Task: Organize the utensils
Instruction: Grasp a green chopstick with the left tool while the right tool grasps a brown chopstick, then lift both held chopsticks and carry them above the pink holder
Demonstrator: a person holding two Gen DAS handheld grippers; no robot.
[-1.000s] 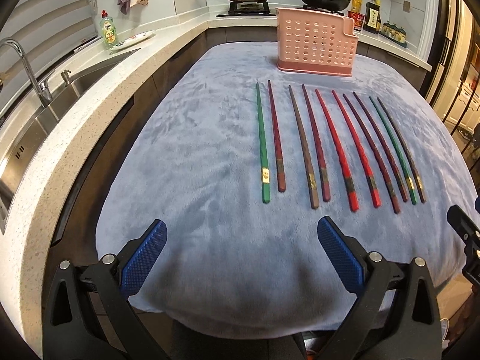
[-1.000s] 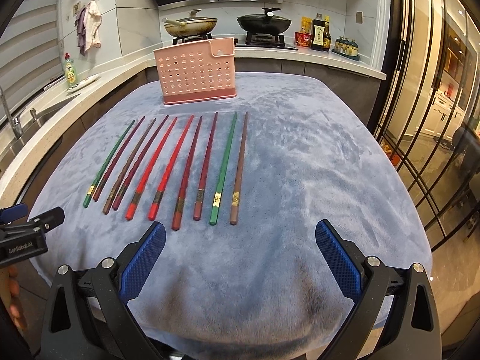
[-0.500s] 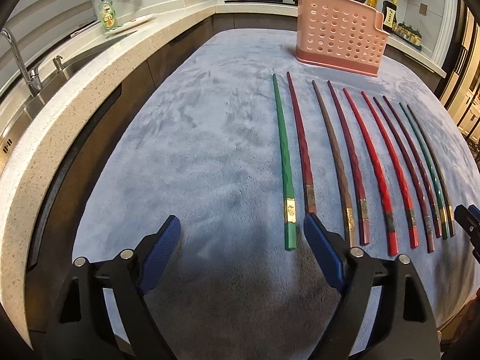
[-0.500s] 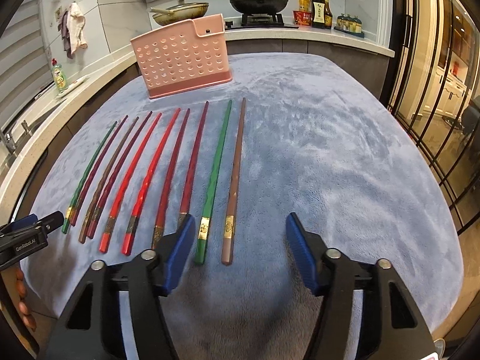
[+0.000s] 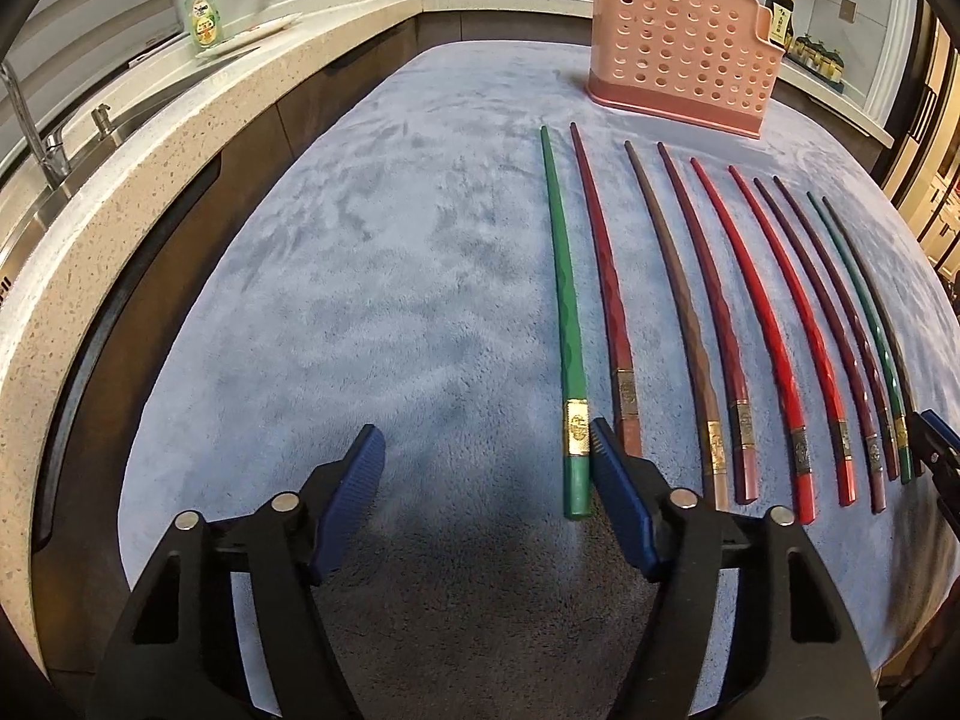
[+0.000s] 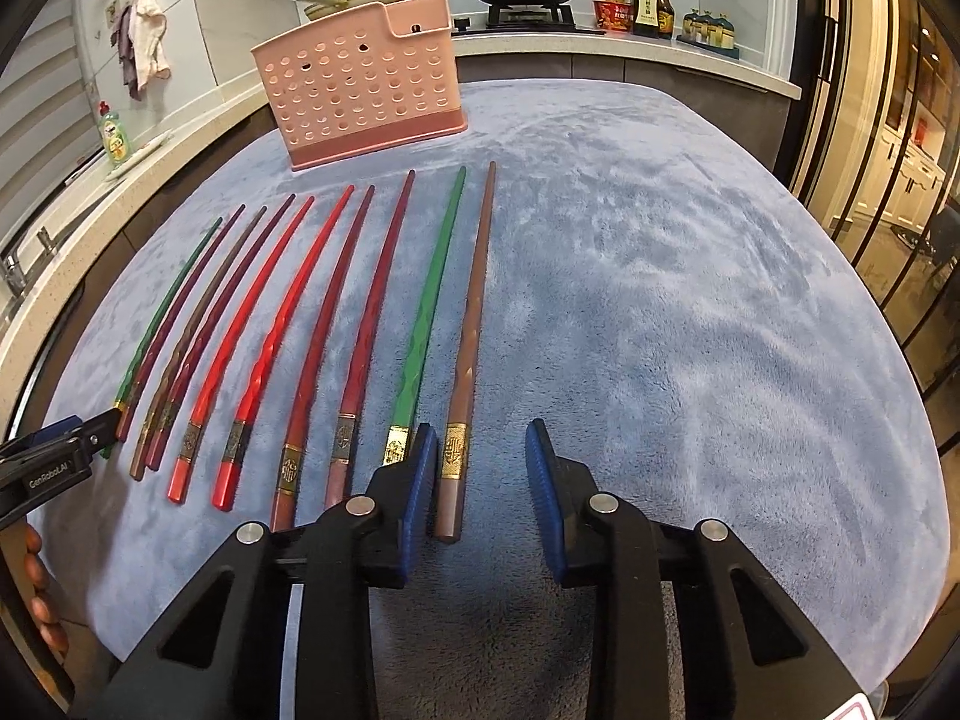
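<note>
- Left claw (image 5: 486,456), closing, nothing gripped: green chopstick (image 5: 567,324) sits just inside one pad, may get nudged.
- Right claw (image 6: 477,450), closing around brown chopstick (image 6: 471,330), unpinched; could roll.

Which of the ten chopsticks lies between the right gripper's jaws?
The brown chopstick at the row's right end, beside a green one; the closing right gripper straddles its gold-banded butt end.

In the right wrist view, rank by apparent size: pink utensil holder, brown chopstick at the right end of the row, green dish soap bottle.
1. pink utensil holder
2. brown chopstick, longer but far thinner and nearer the camera, so this order is unsure
3. green dish soap bottle, smallest and farthest
</note>
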